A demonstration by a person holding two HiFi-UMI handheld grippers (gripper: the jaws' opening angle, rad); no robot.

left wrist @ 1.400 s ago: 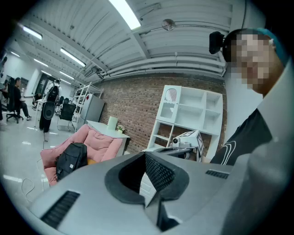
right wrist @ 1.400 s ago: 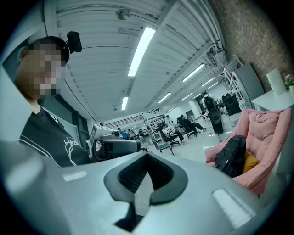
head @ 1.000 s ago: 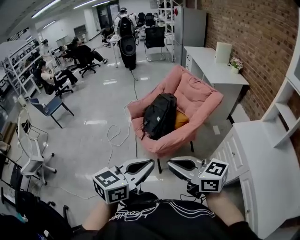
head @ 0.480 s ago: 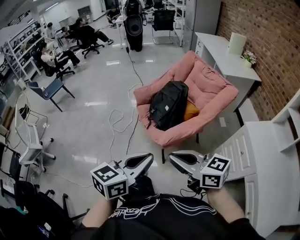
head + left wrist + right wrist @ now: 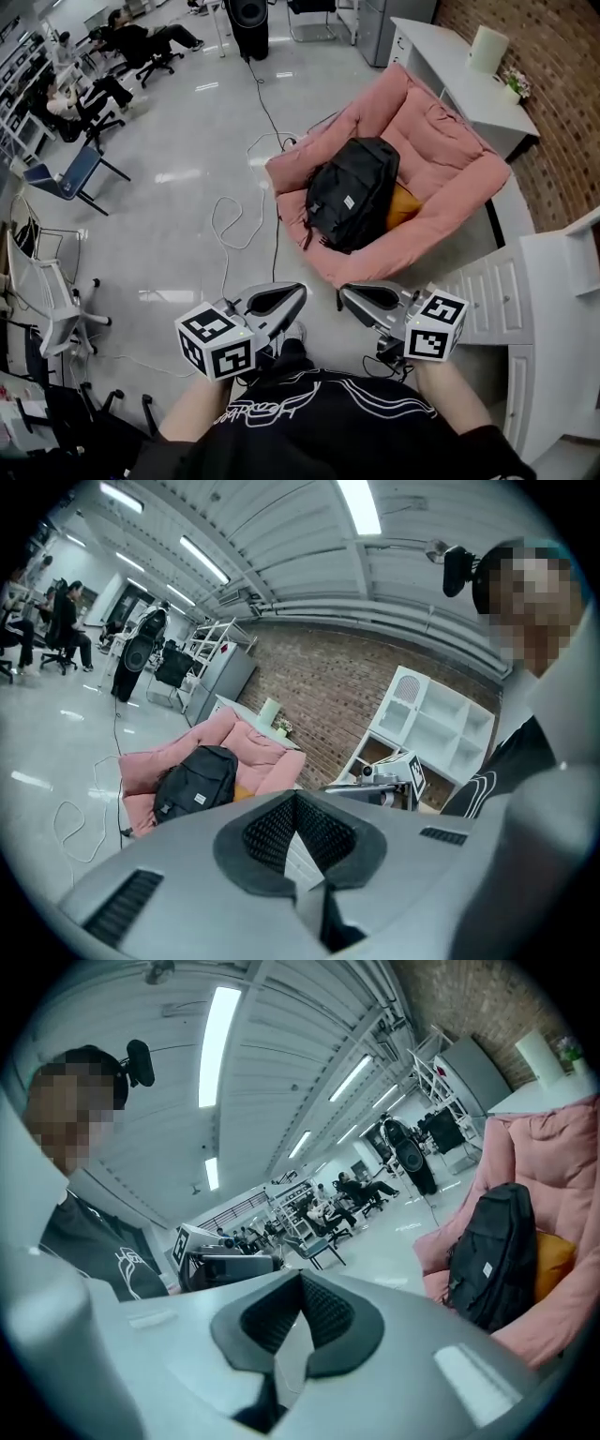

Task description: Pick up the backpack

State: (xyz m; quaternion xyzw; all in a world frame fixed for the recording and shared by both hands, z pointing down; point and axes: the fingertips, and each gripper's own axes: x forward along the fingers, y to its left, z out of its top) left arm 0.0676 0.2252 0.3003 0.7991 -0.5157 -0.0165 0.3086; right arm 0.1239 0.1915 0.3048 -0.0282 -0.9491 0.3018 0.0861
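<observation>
Short of backpack [image 5: 354, 192], grippers [image 5: 300, 291] [image 5: 344, 296] abreast, closed

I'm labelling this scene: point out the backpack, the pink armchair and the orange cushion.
backpack [image 5: 358, 183], head view, its black front panel.
pink armchair [image 5: 450, 141], head view, its backrest padding.
orange cushion [image 5: 401, 206], head view, its exposed part.

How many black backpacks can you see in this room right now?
1. The black fabric backpack lies on the seat of the pink padded armchair, beside an orange cushion. Others could be hidden in the distant office area, which is too small to check.
</observation>
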